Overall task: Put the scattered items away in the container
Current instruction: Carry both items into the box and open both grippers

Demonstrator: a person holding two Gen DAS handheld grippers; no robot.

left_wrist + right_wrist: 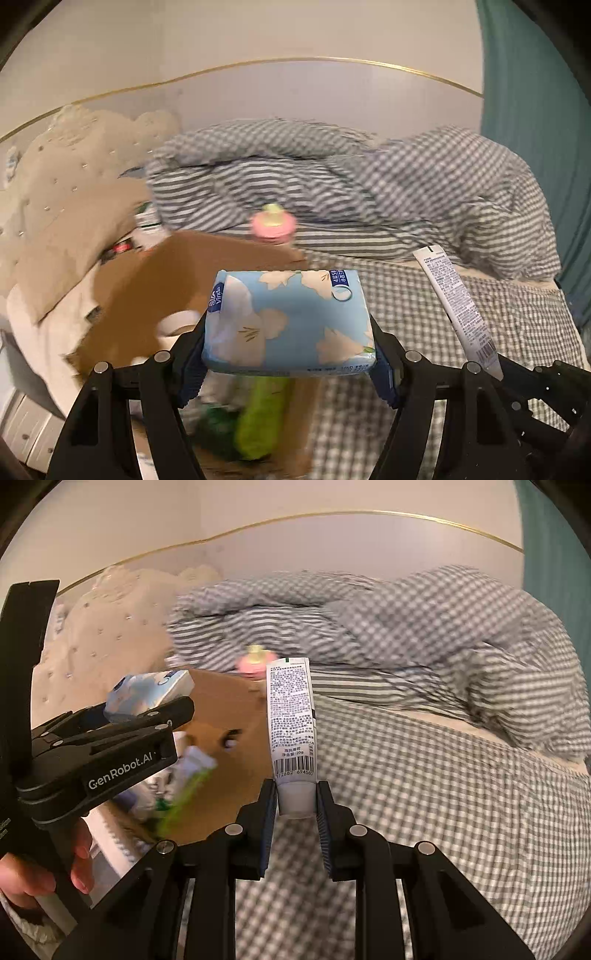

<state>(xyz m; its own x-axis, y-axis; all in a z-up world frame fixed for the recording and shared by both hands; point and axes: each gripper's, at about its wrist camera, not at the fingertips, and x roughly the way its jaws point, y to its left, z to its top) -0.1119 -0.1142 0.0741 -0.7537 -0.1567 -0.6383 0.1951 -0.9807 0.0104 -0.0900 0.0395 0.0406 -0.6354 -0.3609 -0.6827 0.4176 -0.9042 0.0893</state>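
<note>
Currently the left gripper point(290, 363) pinches a pale blue, flower-printed tissue pack point(291, 321) above the cardboard box point(155, 280); at three o'clock, the right gripper's point(296, 805) jaws clamp a white tube point(291, 716), barcode downward, over the checked bed point(424, 794).

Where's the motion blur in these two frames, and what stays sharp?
Left wrist view: tissue pack in the left gripper is sharp; the pink bottle, striped quilt and green items below are smeared. Right wrist view: white tube in the right gripper reads crisp; background bedding and box contents blurred.
</note>
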